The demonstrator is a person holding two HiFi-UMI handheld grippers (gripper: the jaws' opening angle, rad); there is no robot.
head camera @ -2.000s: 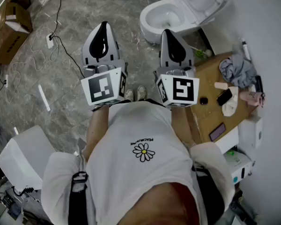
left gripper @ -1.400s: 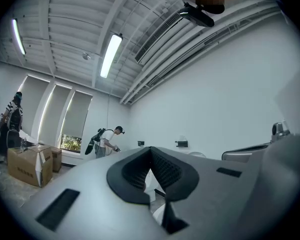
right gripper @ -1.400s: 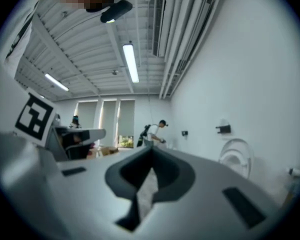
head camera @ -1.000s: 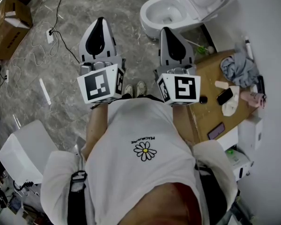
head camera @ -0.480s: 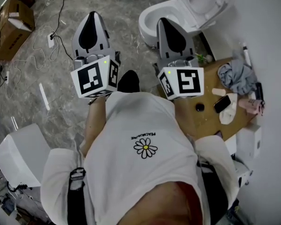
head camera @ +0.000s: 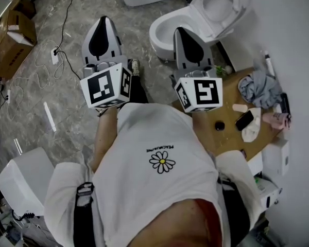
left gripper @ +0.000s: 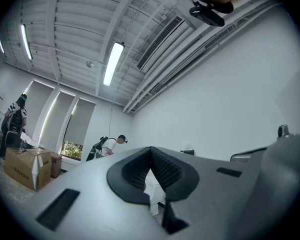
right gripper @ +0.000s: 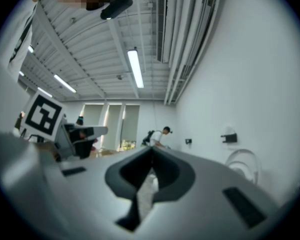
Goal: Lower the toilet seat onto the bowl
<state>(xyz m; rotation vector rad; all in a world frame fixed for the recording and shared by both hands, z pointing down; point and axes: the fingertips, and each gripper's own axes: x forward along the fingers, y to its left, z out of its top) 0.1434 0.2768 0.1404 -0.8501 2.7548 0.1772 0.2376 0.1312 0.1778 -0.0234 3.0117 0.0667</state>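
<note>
Near right, a brown wooden surface (head camera: 227, 130) carries a crumpled grey cloth (head camera: 257, 84) and a dark phone (head camera: 245, 120). Left gripper (head camera: 103, 22) and right gripper (head camera: 181, 32) both have jaws pressed together, empty. Just past them sits the glossy white oval bowl (head camera: 155, 35), with the toilet seat (head camera: 238, 9) standing upright, far right.

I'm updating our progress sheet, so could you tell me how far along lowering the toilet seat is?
Nothing looks done: the white toilet seat stands raised over the white ceramic bowl. In hand: nothing; the left hand-held gripper and right hand-held gripper are shut, empty, short of it. Left: reach, grip, lower it.
</note>
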